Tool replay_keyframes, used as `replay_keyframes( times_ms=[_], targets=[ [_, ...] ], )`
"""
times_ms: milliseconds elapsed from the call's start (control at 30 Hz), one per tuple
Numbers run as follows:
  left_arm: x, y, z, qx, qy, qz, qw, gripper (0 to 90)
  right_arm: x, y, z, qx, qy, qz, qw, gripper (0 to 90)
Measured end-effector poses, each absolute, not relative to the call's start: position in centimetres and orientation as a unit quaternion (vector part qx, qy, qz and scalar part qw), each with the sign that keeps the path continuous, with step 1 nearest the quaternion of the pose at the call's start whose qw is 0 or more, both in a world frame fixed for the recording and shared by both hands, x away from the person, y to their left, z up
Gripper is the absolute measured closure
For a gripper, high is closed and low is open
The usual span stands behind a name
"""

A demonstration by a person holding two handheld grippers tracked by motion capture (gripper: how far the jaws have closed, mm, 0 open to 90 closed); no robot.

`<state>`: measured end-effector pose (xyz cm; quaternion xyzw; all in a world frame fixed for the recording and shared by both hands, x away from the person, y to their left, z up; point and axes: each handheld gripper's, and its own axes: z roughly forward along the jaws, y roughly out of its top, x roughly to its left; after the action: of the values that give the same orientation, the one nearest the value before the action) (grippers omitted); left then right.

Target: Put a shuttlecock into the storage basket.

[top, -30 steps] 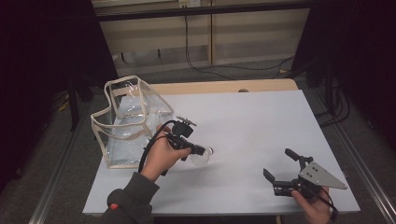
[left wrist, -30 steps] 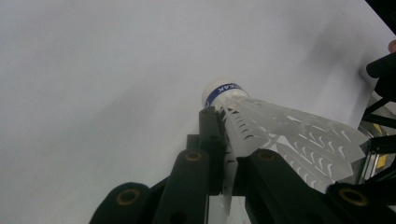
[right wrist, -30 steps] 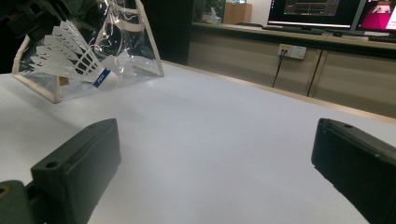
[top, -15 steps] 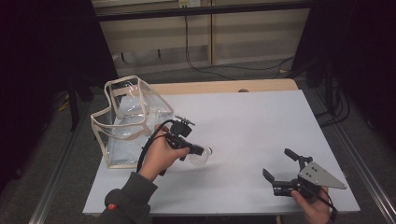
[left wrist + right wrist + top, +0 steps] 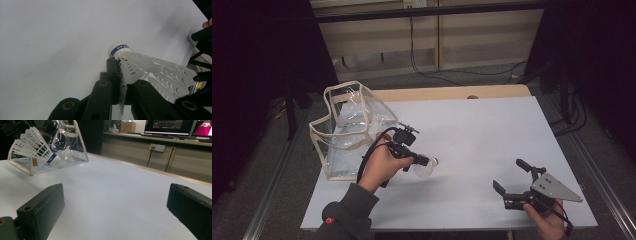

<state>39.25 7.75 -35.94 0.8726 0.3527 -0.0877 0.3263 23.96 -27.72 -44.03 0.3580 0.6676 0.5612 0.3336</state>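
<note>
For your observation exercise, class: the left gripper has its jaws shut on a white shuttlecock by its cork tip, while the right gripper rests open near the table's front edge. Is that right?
Not quite. The left gripper clamps the shuttlecock by its feathered skirt, not the cork tip, which sticks out free beyond the jaws, as the left gripper view shows. The right gripper is open near the table's front edge.

Left hand-held gripper (image 5: 428, 162) clamped on shuttlecock (image 5: 424, 167) just right of clear bag (image 5: 346, 131); right hand-held gripper (image 5: 510, 178) jaws apart, low on white table (image 5: 472, 130).
</note>
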Motion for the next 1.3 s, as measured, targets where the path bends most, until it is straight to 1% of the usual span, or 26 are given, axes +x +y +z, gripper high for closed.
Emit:
replay_keyframes(
  times_ms=[267,833,1300],
  targets=[
    [39.3,7.7,-35.7,0.875,0.349,-0.088,0.323,89.0,24.0,-27.8,-44.0,0.359,0.667,0.561,0.334,1.3],
    [39.9,8.0,-33.5,0.872,0.354,-0.097,0.323,88.9,23.9,-27.9,-44.0,0.361,0.666,0.561,0.334,1.3],
    [40.3,8.1,-32.9,0.872,0.354,-0.096,0.323,89.0,24.0,-27.8,-44.0,0.36,0.666,0.561,0.334,1.3]
  ],
)
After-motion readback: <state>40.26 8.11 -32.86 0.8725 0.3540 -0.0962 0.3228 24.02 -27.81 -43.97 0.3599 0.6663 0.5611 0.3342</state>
